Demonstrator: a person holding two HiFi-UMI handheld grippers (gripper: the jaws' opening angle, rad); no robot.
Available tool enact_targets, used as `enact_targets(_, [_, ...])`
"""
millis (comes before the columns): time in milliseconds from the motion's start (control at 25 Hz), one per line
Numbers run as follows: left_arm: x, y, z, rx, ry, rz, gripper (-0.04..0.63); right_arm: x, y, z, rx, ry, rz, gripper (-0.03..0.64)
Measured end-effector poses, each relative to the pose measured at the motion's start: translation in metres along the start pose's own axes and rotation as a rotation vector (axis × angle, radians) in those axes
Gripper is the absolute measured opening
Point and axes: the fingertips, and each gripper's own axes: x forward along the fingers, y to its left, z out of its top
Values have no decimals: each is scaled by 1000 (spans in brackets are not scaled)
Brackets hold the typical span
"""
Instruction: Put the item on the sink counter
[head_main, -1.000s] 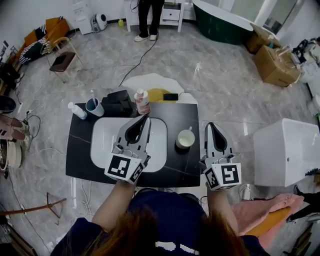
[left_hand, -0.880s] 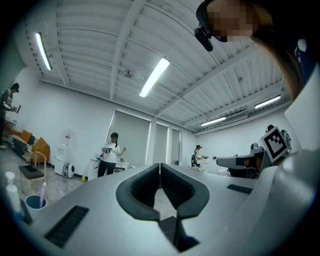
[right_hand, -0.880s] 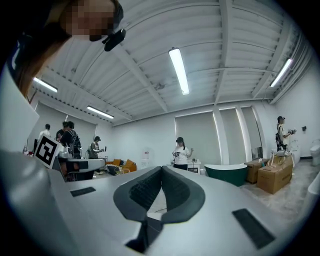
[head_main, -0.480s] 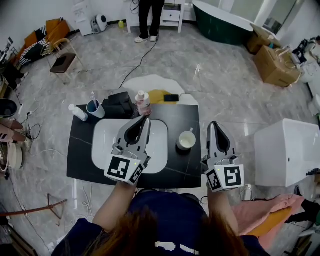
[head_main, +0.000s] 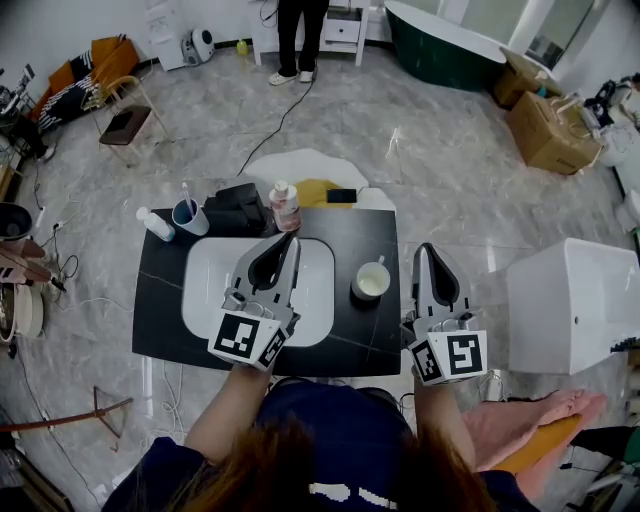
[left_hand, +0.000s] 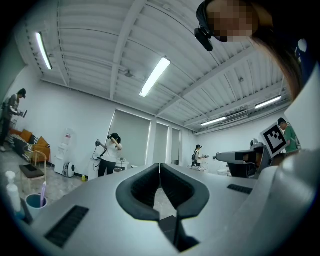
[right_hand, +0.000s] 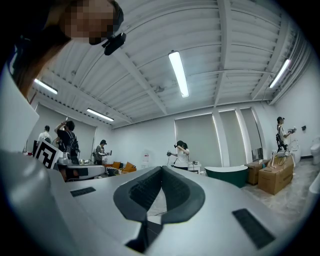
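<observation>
The left gripper (head_main: 292, 238) is hovering over the basin (head_main: 205, 288) and the right gripper (head_main: 424, 250) is hovering right of it, both closed on nothing (white cup (head_main: 373, 280) sitting beside the basin); placing is probably finished.

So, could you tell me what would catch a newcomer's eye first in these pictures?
The left gripper hangs over the white basin and the right gripper over the black counter's right edge, both with jaws shut and empty. A white cup stands on the counter between them.
</observation>
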Motion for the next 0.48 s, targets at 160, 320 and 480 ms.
enact_targets(160, [1,-3,-1,2,4,-5,25,-1,-4,2,2,-4,-6,15])
enact_targets(320, [2,-5,-1,4,11,-10,25,-2,-6,4,9,-5,-9,15])
enact_targets(480, [3,-7,-3,6,13,-15,25,-1,-6,1,10,-5,-7,15])
